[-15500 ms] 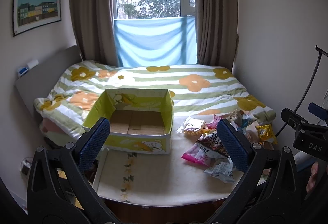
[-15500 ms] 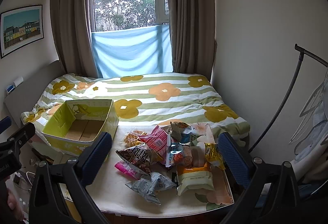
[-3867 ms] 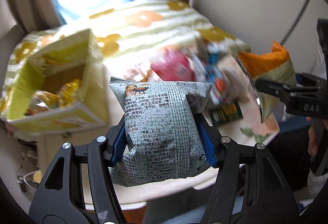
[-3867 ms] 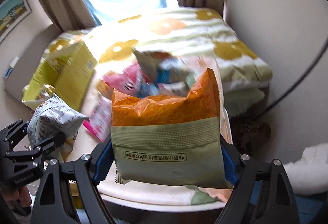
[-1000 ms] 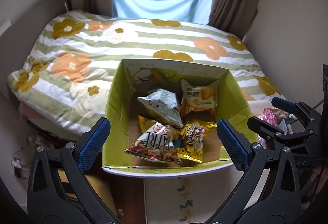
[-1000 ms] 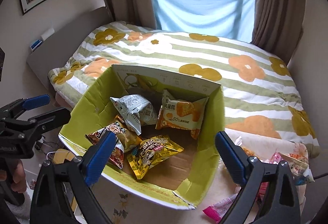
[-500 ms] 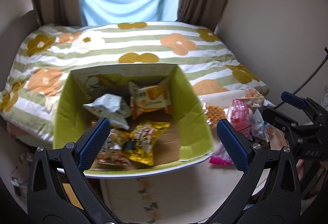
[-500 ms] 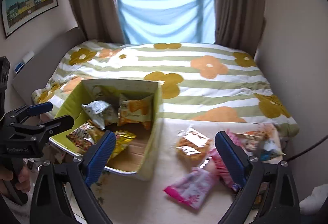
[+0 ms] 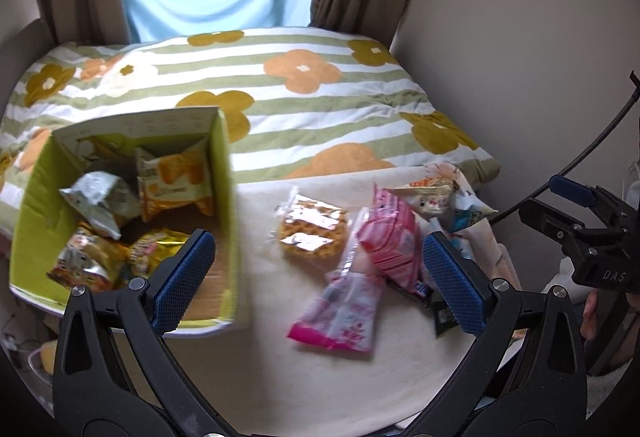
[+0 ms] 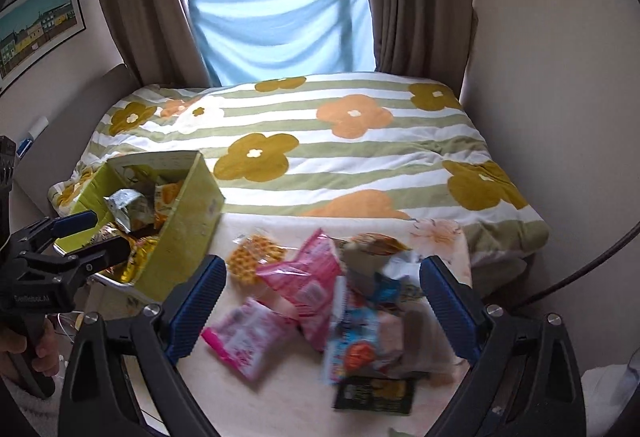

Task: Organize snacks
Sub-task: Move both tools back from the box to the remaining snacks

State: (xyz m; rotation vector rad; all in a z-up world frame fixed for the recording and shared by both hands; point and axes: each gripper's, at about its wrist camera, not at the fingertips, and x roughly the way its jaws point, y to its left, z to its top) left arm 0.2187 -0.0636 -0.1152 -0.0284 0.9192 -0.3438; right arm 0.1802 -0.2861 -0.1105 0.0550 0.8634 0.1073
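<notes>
Both grippers, left and right, fingers wide, empty, so I can grab next | box holds sorted snacks | loose packets wait on counter beside it

I count 1 green box w/ 4 snack packs visible inside. On the tabletop: approx 7 loose packs, incl 2 pink ones, 1 waffle pack, 1 dark pack; pile's blurry so count's rough. 2 grippers, 1 bed, 2 curtains.
</notes>
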